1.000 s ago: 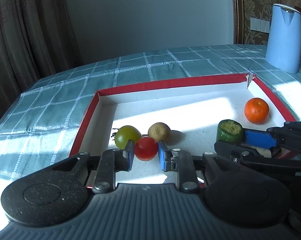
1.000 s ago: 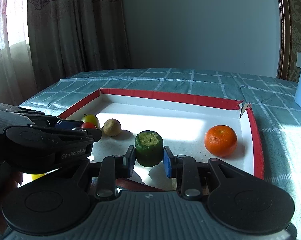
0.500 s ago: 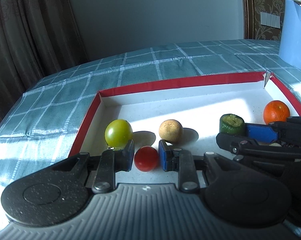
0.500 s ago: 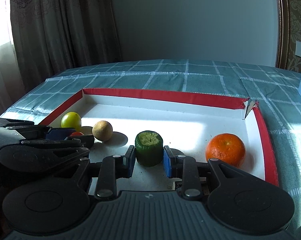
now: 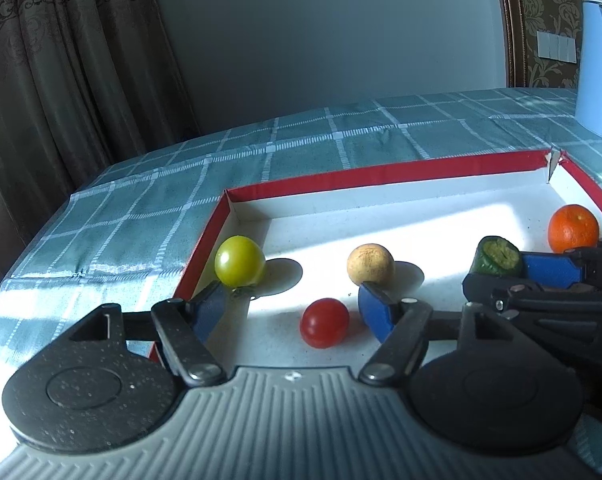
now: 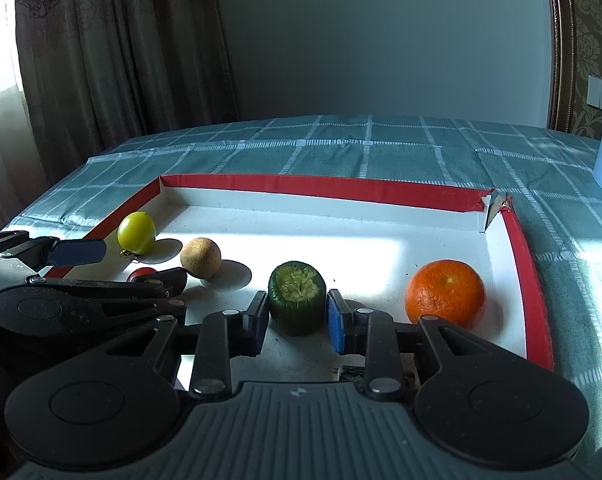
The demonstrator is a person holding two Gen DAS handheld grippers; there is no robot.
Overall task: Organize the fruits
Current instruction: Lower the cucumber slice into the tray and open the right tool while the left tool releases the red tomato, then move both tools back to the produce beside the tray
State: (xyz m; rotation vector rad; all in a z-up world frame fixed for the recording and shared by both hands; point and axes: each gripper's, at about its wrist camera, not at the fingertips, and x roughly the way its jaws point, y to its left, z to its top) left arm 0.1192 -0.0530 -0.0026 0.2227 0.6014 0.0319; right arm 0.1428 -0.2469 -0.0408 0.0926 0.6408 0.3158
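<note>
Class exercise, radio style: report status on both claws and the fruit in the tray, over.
Left claw opening, red tomato free on tray. Right claw shut on green chunk. Orange beside it, path clear.

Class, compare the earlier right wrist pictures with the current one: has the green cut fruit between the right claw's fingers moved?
No. The green cut fruit sits as far left of the orange as before, upright in the tray.

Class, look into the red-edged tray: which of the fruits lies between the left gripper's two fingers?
The small red tomato. It sits between the opening left gripper, its pads clear of it; the yellow-green tomato and tan round fruit lie beyond the fingertips.
</note>
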